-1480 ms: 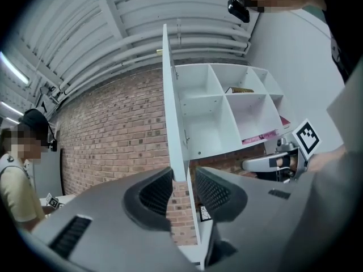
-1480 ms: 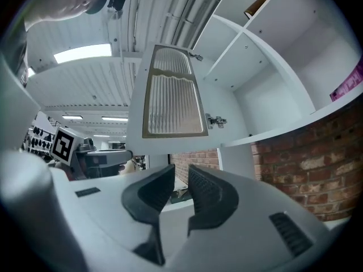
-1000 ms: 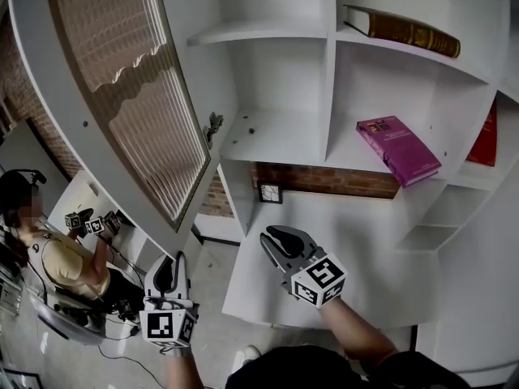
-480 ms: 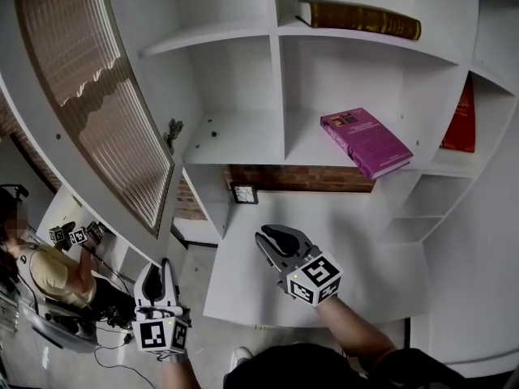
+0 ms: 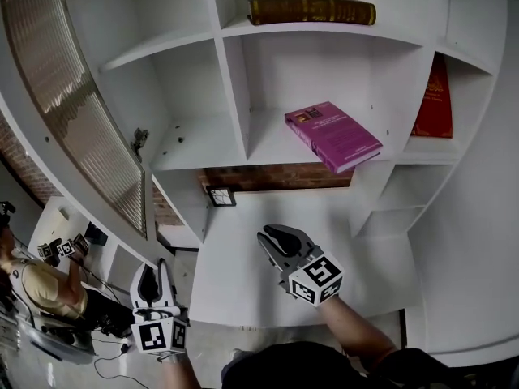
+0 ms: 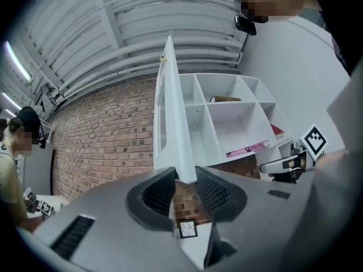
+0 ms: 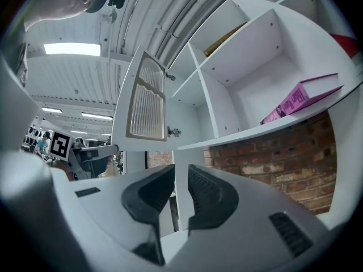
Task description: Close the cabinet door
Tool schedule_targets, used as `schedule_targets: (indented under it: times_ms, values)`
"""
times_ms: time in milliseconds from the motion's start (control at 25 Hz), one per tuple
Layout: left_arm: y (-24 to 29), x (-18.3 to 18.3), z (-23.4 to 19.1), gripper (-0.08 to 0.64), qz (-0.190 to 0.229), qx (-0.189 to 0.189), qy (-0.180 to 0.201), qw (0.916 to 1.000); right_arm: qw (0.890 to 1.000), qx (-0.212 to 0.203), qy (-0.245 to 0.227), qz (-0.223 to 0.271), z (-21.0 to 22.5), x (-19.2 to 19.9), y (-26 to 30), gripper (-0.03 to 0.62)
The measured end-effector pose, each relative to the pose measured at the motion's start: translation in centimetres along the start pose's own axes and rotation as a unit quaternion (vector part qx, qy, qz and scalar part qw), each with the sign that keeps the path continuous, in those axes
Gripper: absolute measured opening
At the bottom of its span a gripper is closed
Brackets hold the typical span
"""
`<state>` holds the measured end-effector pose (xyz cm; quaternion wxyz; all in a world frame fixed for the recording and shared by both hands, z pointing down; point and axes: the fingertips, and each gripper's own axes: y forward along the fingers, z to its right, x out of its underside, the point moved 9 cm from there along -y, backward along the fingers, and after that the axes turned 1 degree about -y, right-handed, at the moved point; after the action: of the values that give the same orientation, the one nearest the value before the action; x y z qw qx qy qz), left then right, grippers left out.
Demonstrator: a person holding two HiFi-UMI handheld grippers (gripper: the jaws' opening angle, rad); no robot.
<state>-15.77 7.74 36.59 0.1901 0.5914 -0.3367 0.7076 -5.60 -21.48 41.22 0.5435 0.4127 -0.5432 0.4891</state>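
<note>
The white cabinet door (image 5: 73, 112) with its ribbed glass pane stands wide open at the left of the shelf unit (image 5: 243, 96). In the left gripper view the door (image 6: 170, 123) shows edge-on, far off beyond the jaws. My left gripper (image 5: 153, 266) hangs low at the bottom left, below the door and apart from it. Its jaws (image 6: 185, 174) are opening and hold nothing. My right gripper (image 5: 273, 235) hovers over the white table (image 5: 243, 290), with a narrow empty gap between its jaws (image 7: 181, 171). The door (image 7: 144, 103) also shows in the right gripper view.
A purple book (image 5: 332, 136) lies tilted on the middle shelf, a brown book (image 5: 312, 10) above it, a red book (image 5: 430, 96) at the right. A small framed tile (image 5: 219, 195) leans on the brick wall. A seated person (image 5: 36, 286) is at the lower left.
The cabinet and its door have slid left in the head view, and the door looks more edge-on. Both grippers stay low; the left one has drifted a little left and down.
</note>
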Motion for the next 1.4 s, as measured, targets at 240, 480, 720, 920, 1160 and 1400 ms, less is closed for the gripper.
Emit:
schedule_targets:
  times_ms: [240, 480, 720, 920, 1160, 1400]
  values:
    - [1.7, 0.4, 2.4, 0.137, 0.003, 0.032, 0.006, 0.9995, 0.999, 0.035, 0.003, 0.000, 1.8, 0.0, -2.6, 0.064]
    - [3.7, 0.9, 4.9, 0.166, -0.016, 0.063, 0.034, 0.9973, 0.998, 0.065, -0.003, -0.002, 2.7, -0.1, -4.7, 0.064]
    - [7.5, 1.4, 8.1, 0.166, -0.036, 0.121, 0.047, 0.9909, 0.994, 0.113, -0.007, 0.002, 3.8, -0.4, -6.7, 0.064]
    - [10.2, 1.8, 9.2, 0.105, -0.028, 0.159, 0.016, 0.9867, 0.988, 0.152, -0.008, 0.002, 4.7, -0.6, -8.2, 0.064]
    - [14.0, 3.1, 9.7, 0.091, -0.005, 0.208, -0.004, 0.9782, 0.977, 0.212, -0.006, -0.001, 5.9, -0.4, -10.1, 0.064]
    - [16.1, 3.6, 9.9, 0.060, -0.007, 0.221, -0.025, 0.9750, 0.966, 0.257, -0.008, -0.005, 6.4, -0.7, -10.8, 0.064]
